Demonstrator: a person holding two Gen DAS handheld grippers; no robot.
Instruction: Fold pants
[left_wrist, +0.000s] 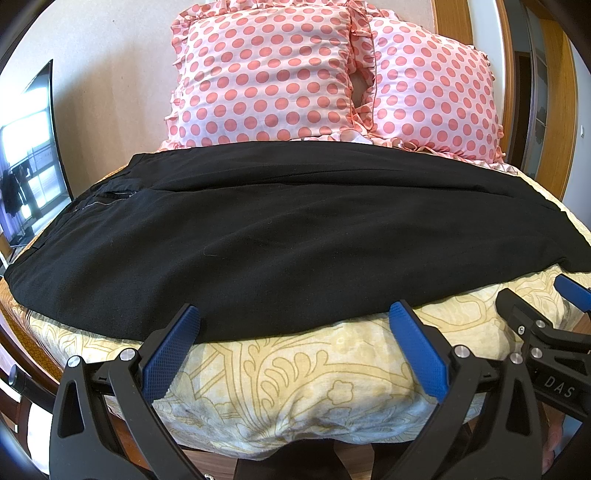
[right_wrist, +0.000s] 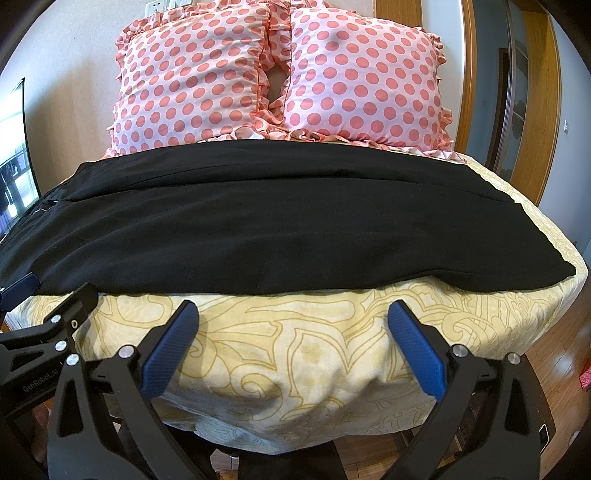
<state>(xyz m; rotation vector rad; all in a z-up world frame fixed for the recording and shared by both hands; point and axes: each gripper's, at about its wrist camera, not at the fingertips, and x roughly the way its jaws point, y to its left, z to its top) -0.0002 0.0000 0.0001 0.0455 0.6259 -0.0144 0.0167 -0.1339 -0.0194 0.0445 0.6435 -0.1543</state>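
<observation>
Black pants (left_wrist: 288, 236) lie flat across the bed, waist with zipper at the left, legs running right. They also show in the right wrist view (right_wrist: 273, 229), folded lengthwise. My left gripper (left_wrist: 295, 314) is open and empty at the pants' near edge, its left fingertip just over the fabric. My right gripper (right_wrist: 293, 314) is open and empty, a little short of the near edge, over the bedsheet. The right gripper also shows at the right of the left wrist view (left_wrist: 546, 314). The left gripper shows at the left of the right wrist view (right_wrist: 55, 299).
The bed has a cream patterned sheet (left_wrist: 295, 376), which also shows in the right wrist view (right_wrist: 295, 354). Two pink polka-dot pillows (left_wrist: 266, 74) (right_wrist: 354, 74) stand behind the pants. A TV screen (left_wrist: 26, 155) is at the left, a wooden door frame (right_wrist: 535, 103) at the right.
</observation>
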